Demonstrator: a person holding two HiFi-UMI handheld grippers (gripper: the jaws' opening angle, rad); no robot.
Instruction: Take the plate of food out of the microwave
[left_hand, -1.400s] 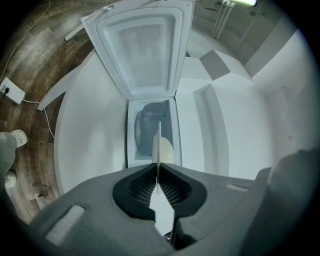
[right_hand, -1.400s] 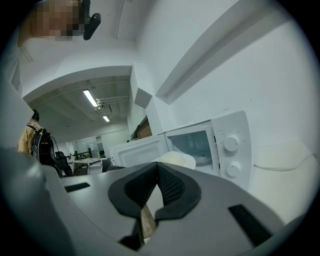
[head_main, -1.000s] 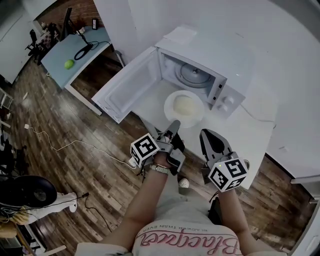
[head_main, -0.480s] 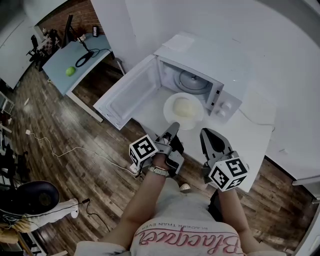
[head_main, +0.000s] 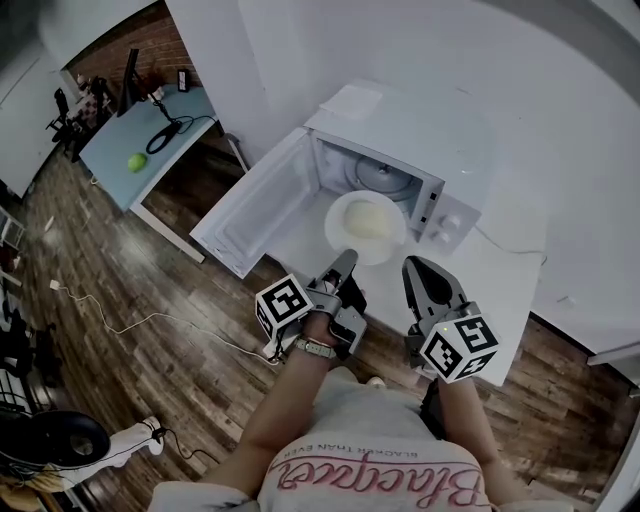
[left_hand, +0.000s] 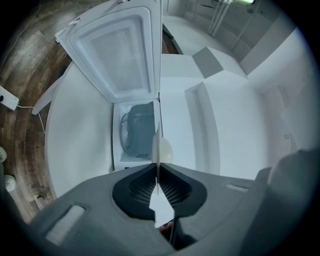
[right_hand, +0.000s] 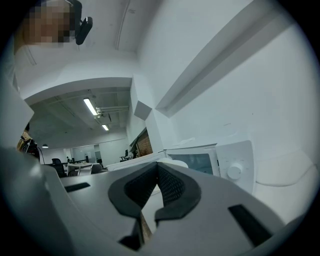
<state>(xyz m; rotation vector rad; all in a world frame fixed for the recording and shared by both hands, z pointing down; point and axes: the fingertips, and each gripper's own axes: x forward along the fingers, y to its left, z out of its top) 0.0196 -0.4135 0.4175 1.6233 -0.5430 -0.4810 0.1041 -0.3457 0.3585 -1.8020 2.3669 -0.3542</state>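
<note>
A white plate (head_main: 341, 214) with a pale mound of food (head_main: 370, 222) is just outside the open white microwave (head_main: 410, 125), over the white table (head_main: 500, 275). My left gripper (head_main: 346, 262) is shut on the plate's near rim. In the left gripper view the plate (left_hand: 161, 149) appears edge-on, pinched between the dark pads of that gripper (left_hand: 157, 169), with the microwave cavity (left_hand: 137, 131) behind. My right gripper (head_main: 414, 268) hovers beside the plate to its right, apart from it. Its jaws (right_hand: 157, 167) meet with nothing between them.
The microwave door (head_main: 262, 200) hangs open to the left, and a glass turntable (head_main: 383, 176) sits inside. A sheet of paper (head_main: 358, 98) lies on top. Control knobs (right_hand: 234, 171) face my right gripper. A desk with a green ball (head_main: 136, 161) stands far left above wooden floor.
The head view has shifted a little. Both grippers and the plate keep nearly the same places before the microwave opening.
</note>
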